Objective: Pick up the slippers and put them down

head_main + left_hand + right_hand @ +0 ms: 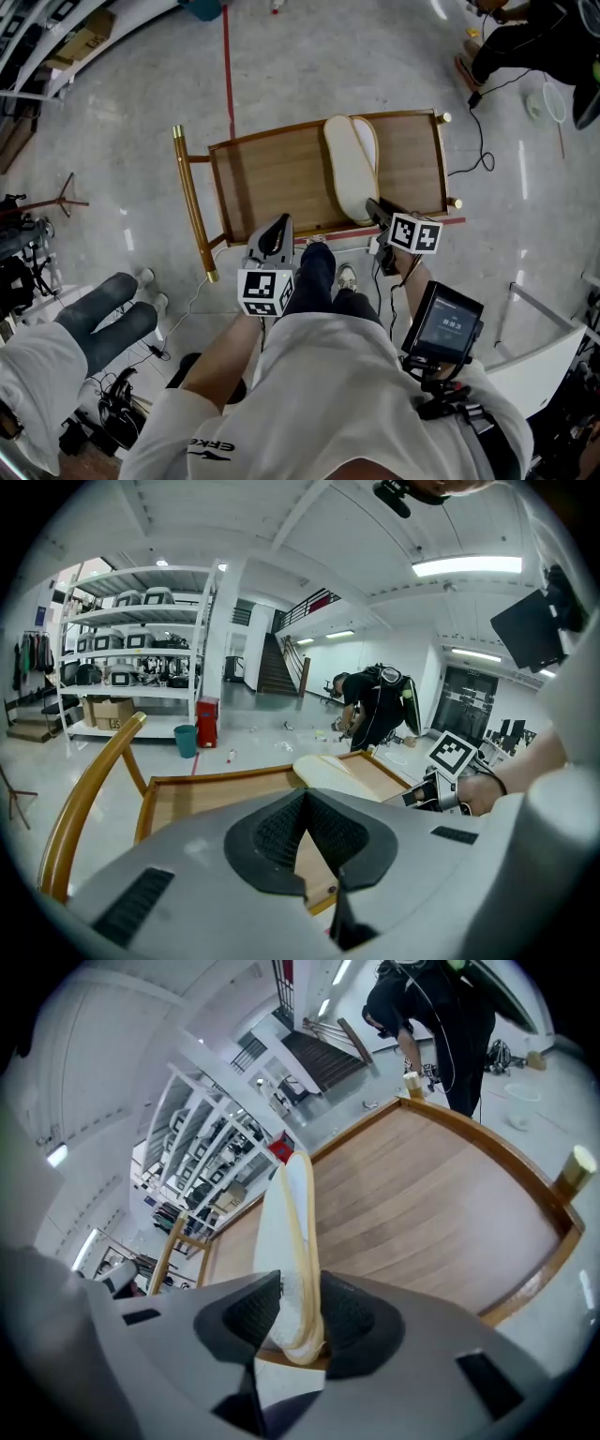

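Leftmost, the left gripper [278,223] hung above the near rim of the wooden table [253,178]. Its jaws were closed tip to tip, with nothing between them. On the right half of the table the slippers [349,169] stood on edge, pressed together as a pair, toes toward the far rim and heels at the near rim. The right gripper [300,1321] pointed steeply down, and its jaws stood partly apart with a pad against each side of the heel end.

wooden railed table [272,173] on grey floor [309,66]; cream slippers [349,169] resting on it.
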`<act>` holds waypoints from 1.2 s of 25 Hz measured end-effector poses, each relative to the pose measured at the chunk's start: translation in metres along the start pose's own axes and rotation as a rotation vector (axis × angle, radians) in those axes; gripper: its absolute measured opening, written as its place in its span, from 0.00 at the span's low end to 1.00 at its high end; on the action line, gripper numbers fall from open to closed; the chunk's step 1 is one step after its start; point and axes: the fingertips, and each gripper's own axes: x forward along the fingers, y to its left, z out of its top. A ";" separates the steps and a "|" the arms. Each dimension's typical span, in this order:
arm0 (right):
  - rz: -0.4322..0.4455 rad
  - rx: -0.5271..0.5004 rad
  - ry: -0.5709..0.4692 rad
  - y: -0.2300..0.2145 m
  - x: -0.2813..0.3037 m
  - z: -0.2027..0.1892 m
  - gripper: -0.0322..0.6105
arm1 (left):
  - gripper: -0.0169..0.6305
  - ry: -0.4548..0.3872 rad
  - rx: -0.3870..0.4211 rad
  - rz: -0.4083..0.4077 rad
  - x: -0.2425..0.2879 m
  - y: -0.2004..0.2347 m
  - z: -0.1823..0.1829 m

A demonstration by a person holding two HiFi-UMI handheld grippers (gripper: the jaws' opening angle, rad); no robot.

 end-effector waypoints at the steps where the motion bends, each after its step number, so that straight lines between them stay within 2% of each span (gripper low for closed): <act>1: -0.022 -0.009 -0.001 -0.003 0.001 0.001 0.23 | 0.03 0.000 -0.001 0.001 0.000 0.001 -0.001; 4: -0.055 -0.023 -0.006 -0.013 0.004 -0.002 0.24 | 0.03 0.002 -0.001 0.003 0.000 0.004 -0.005; 15: -0.069 -0.084 -0.084 -0.006 -0.014 -0.001 0.26 | 0.03 -0.026 0.010 0.000 -0.012 0.001 -0.012; 22: -0.090 -0.246 -0.198 0.023 -0.060 0.018 0.26 | 0.03 -0.089 0.034 0.013 -0.028 -0.022 0.004; 30: -0.003 -0.435 -0.361 0.098 -0.146 0.008 0.26 | 0.03 -0.198 0.053 0.069 -0.089 -0.067 0.020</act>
